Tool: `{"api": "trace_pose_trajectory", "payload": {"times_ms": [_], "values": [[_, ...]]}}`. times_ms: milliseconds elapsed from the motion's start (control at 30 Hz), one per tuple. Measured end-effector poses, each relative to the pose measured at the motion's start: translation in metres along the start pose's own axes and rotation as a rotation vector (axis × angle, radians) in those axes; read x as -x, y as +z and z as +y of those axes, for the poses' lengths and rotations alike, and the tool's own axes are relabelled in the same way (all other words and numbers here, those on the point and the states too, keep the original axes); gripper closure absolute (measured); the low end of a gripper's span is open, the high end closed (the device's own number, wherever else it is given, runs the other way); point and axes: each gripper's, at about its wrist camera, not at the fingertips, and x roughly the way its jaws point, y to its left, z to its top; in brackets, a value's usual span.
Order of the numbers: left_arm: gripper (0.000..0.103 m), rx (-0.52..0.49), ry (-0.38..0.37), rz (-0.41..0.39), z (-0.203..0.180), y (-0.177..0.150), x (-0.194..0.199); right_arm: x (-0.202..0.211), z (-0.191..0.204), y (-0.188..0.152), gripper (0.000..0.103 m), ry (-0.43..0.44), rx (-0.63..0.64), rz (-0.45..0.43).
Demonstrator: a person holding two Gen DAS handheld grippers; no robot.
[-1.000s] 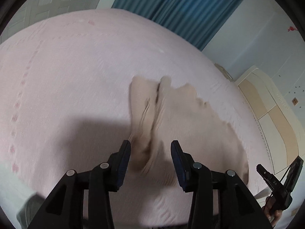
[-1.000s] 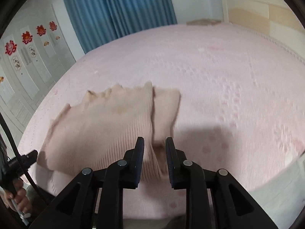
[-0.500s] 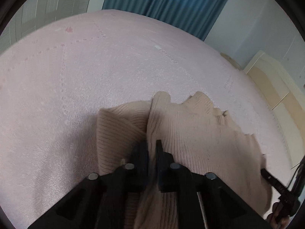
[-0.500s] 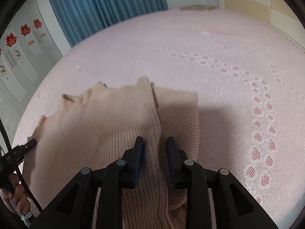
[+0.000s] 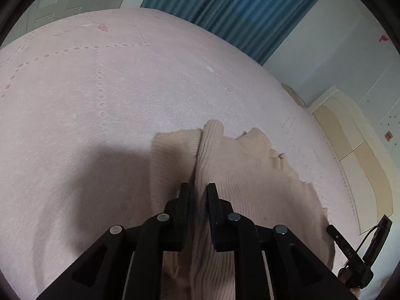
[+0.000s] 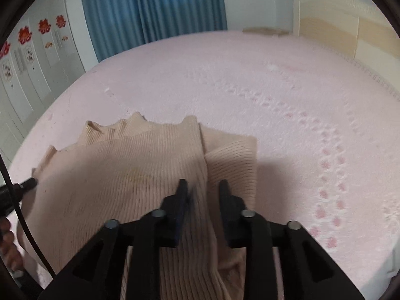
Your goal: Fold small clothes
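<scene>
sleeves lie folded onto the beige sweater (image 6: 120,175), both grippers (image 5: 197,190) (image 6: 203,187) just loosened, probably released; crosswise fold remains.

Both tongs are matte black plastic with the same build. On the left tongs (image 5: 197,195), two flat, narrow fingers rise from wedge-shaped carriers, which sit on angular struts spreading toward the camera with triangular cut-outs. Four round silver screw heads run in a row across the struts behind the fingers, two on each side. The right tongs (image 6: 203,192) show the same four screw heads and the same open struts; the inner pad of the finger nearer the black cable (image 6: 22,215) looks dark blue. That thin cable curves along the picture's left edge, past a black handle. In the left wrist view, the other black handle carries small pale lettering, too small to read surely.
</scene>
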Motion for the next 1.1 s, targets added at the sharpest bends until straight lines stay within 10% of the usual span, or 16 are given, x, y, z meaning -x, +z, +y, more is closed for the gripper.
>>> {"api": "trace_pose_trajectory", "payload": {"times_ms": [100,233,433,800,1100], "values": [[0.046,0.034,0.023,-0.025,0.013,-0.01,0.017,0.02,-0.004,-0.01,0.076,0.052,-0.049,-0.02],[0.045,0.055,-0.012,-0.026,0.023,-0.025,0.037,0.033,0.013,-0.023,0.064,0.111,0.031,-0.024],[0.045,0.015,-0.014,0.042,0.022,-0.047,0.042,0.02,0.034,-0.036,0.063,-0.026,0.161,0.05],[0.039,0.01,-0.086,0.074,0.02,-0.041,0.027,0.033,0.094,-0.007,0.063,0.121,0.146,-0.019],[0.038,0.21,-0.16,0.042,0.066,-0.034,0.035,-0.034,0.143,-0.008,0.061,0.078,0.21,0.093]]}}
